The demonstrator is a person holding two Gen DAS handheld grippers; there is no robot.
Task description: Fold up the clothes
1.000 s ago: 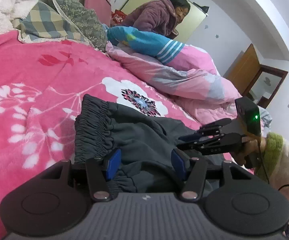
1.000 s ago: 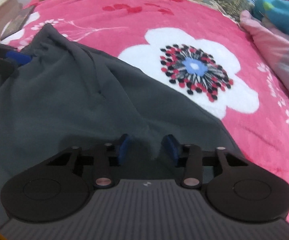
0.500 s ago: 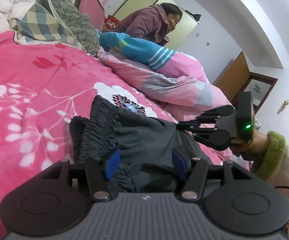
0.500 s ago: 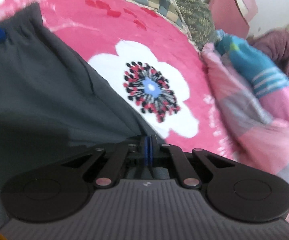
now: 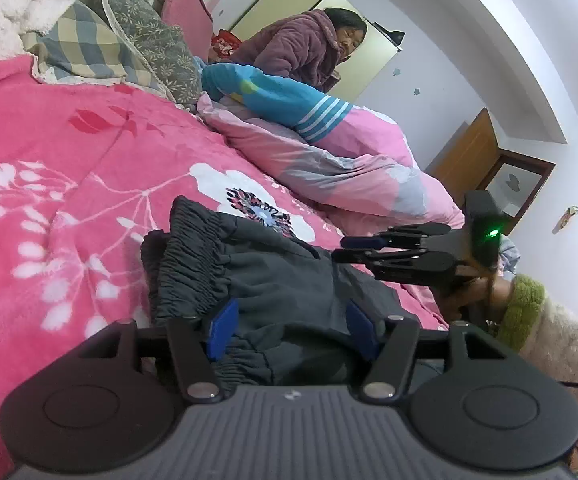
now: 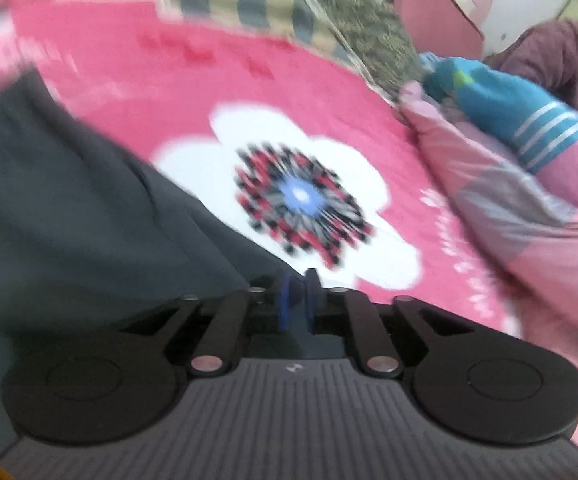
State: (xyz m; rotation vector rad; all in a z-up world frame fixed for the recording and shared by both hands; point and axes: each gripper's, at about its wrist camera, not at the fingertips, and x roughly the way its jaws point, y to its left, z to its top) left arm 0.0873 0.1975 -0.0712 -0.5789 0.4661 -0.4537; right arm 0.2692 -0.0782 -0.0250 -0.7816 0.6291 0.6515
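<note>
Dark grey trousers [image 5: 273,276] with a gathered elastic waistband lie bunched on the pink flowered blanket [image 5: 49,152]. My left gripper [image 5: 291,332] is open, its blue pads [image 5: 219,330] standing on either side of the waistband cloth without pinching it. In the left wrist view, my right gripper [image 5: 345,249] hovers at the trousers' right edge, held by a hand in a green cuff. The blurred right wrist view shows the right gripper [image 6: 297,306] shut on a fold of the grey trousers [image 6: 69,220], with cloth drawn up to its pads.
A rolled pink and grey quilt [image 5: 349,172] with a blue striped cover lies along the bed's far side. Pillows [image 5: 129,52] are stacked at the head. A person in a purple robe [image 5: 301,52] sits behind the quilt. A wooden door [image 5: 469,160] stands at the right.
The right gripper went from open over the trousers to shut on their edge, then rose and swung with the cloth. The left gripper stayed open over the waistband.
</note>
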